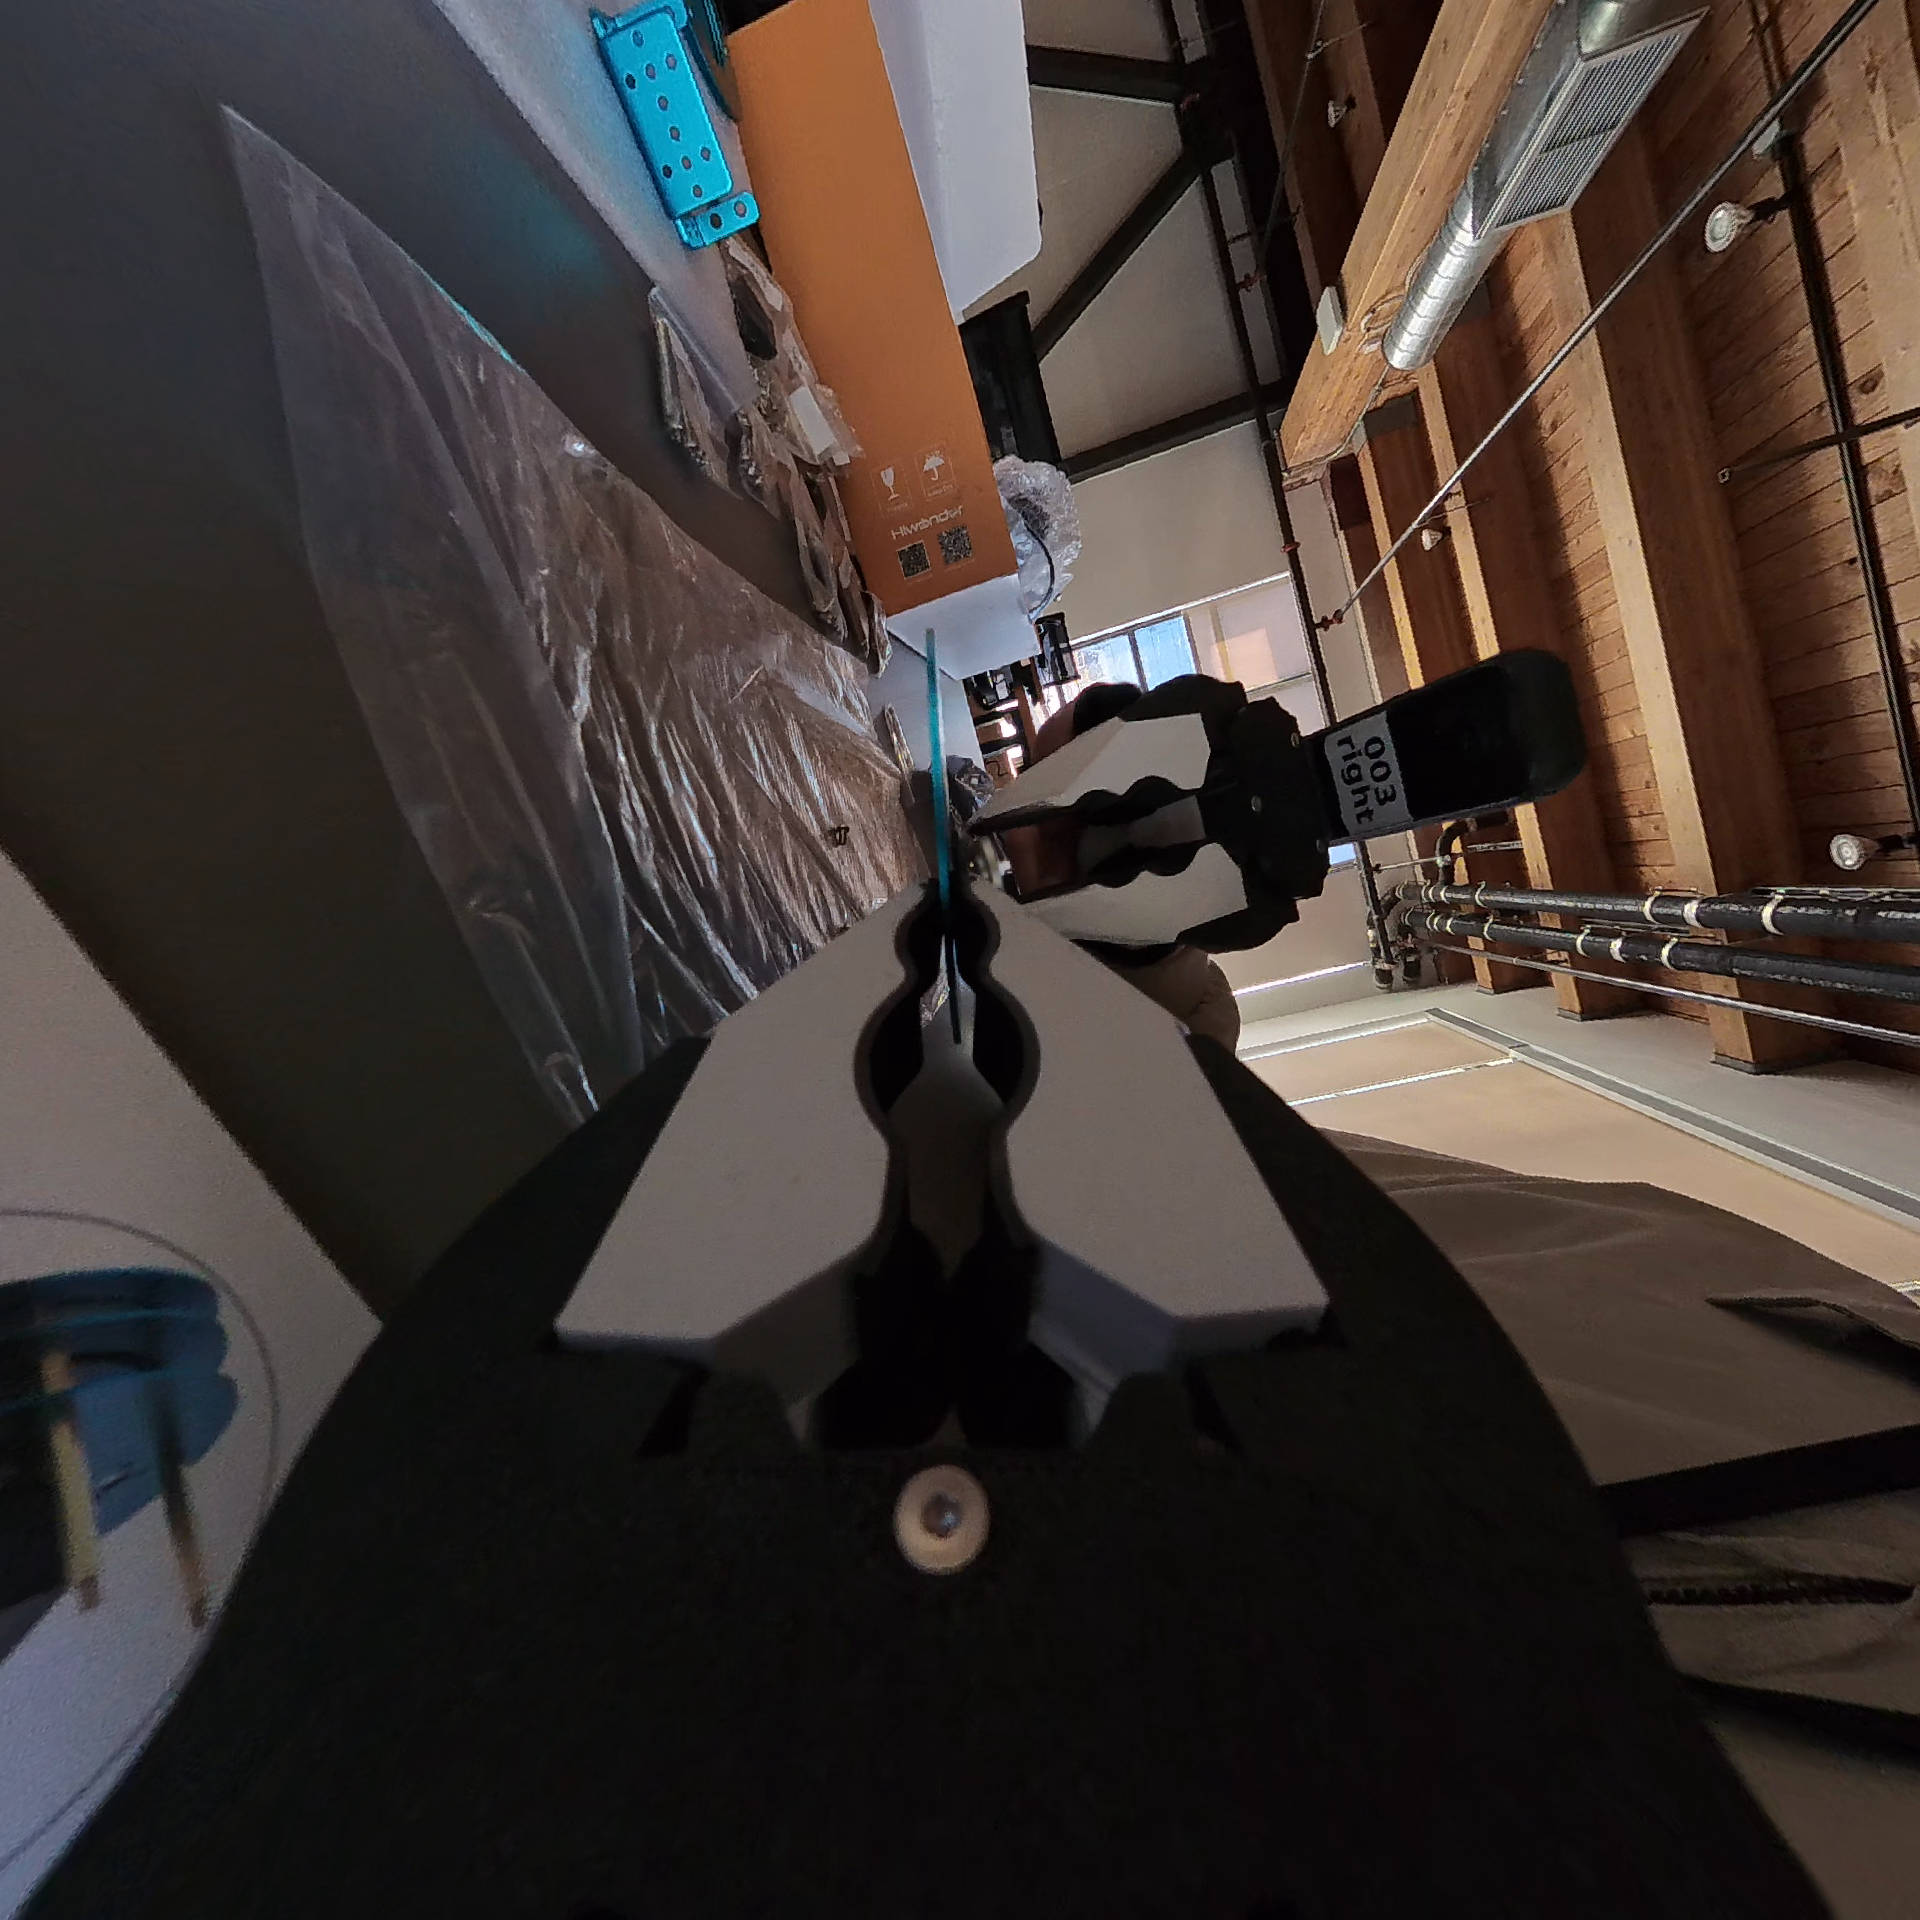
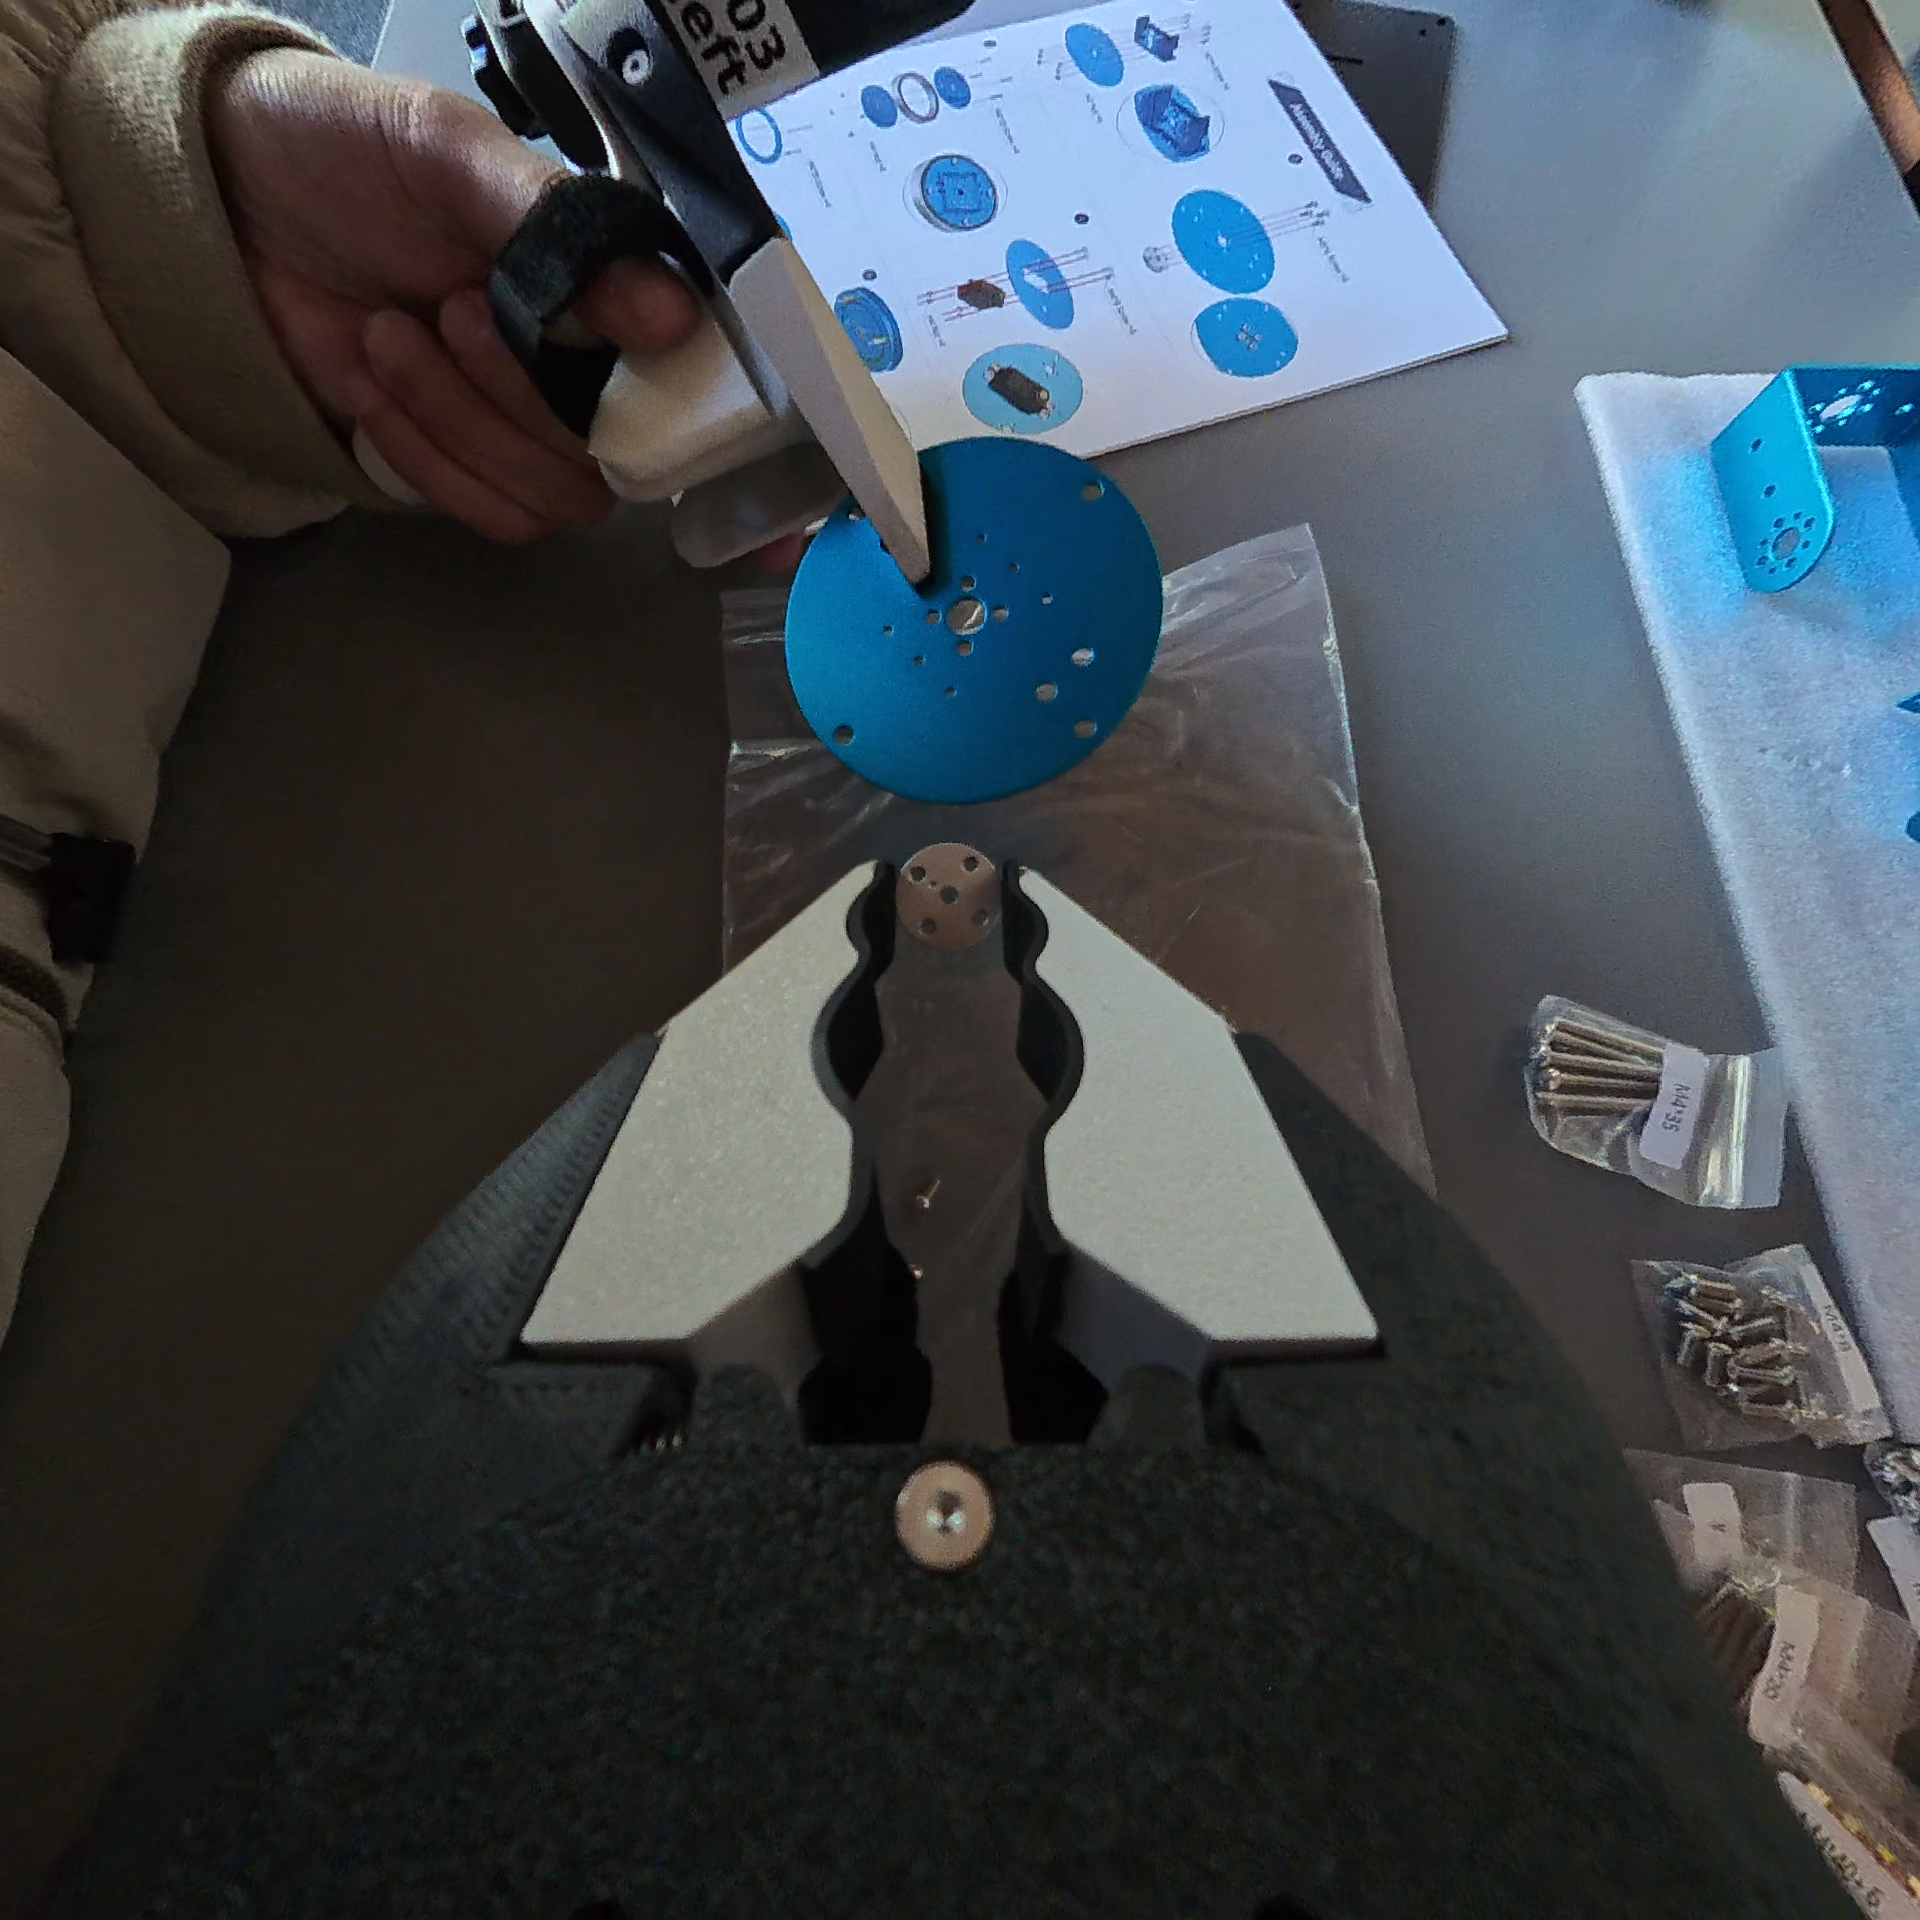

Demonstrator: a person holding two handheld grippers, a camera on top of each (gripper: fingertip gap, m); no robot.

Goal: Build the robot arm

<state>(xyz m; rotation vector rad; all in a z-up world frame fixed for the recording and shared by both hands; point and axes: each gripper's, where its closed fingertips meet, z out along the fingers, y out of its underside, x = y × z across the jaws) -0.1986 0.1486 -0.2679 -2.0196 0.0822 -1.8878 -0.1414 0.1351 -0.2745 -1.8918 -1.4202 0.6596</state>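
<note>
The left gripper point(image 2: 914, 561) is pinching a blue perforated disc point(image 2: 987, 665) by its edge, holding it above a clear plastic bag point(image 2: 1226, 831). Just beside it, the right gripper point(image 2: 951, 894) is clamping a small round metal hub point(image 2: 948, 896), with screw packets point(image 2: 1642, 1112) lying farther right.

The left wrist view is rolled sideways, low beside the grey counter point(image 1: 125, 312), looking along it toward the ceiling beams. The right wrist view looks steeply down from close above. Both share the blue perforated disc point(image 2: 971, 623), edge-on in the left view point(image 1: 940, 790).
</note>
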